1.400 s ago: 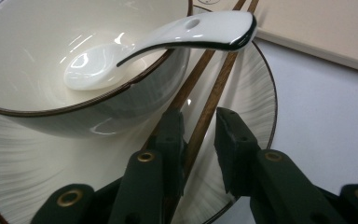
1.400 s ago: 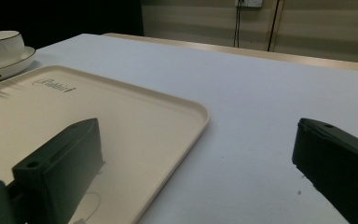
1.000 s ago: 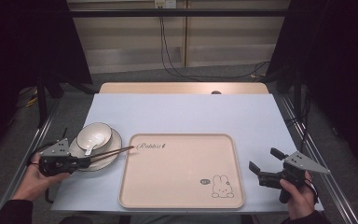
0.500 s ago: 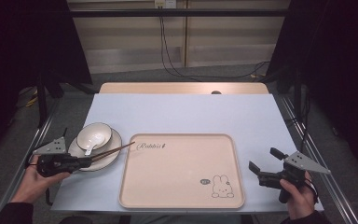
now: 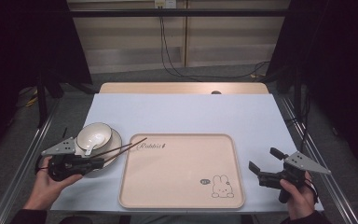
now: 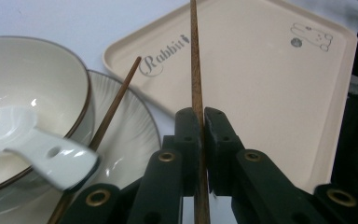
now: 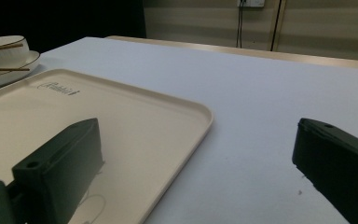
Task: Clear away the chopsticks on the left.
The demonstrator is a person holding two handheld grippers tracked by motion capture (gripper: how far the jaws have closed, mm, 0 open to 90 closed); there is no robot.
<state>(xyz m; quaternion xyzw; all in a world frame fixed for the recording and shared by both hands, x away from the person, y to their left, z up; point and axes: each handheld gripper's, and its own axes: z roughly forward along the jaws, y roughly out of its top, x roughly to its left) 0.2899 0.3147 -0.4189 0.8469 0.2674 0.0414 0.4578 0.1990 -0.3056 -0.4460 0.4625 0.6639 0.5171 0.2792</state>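
Gripping: the left gripper (image 5: 95, 163) has its jaws closed on one chopstick (image 6: 196, 74), seen clamped between the two black pads in the left gripper view.
Held chopstick: dark wood, running straight up between the jaws and out over the tray (image 6: 270, 88); in the high view it slants up and right from the gripper, its tip over the tray's left rim near the printed word.
Second chopstick: the loose stick (image 6: 114, 105) lies beside the bowl (image 6: 32, 88) on the plate (image 6: 130, 140), its far tip reaching the tray's corner by the "Rabbit" lettering. Whether it touches the bowl's wall, I cannot tell.
Bowl: cream with a dark rim, sitting on the plate; a white spoon (image 6: 42, 149) rests in it, handle out over the rim toward the camera.
Plate: ribbed, cream, just left of the tray on the table (image 5: 182, 112).
Tray: beige, rounded corners, bare inside; a small rabbit drawing (image 5: 220, 185) at its near right corner.
Left hand: the hand (image 5: 46, 184) grasps the gripper body at the table's near left edge.
Right gripper: the right gripper (image 5: 264, 163) has its jaws wide apart with nothing between them, held by the right hand (image 5: 294, 196) just right of the tray; in its own view the jaws frame the tray edge and bare tabletop.
Background: dark curtains, cables hanging down the back wall.
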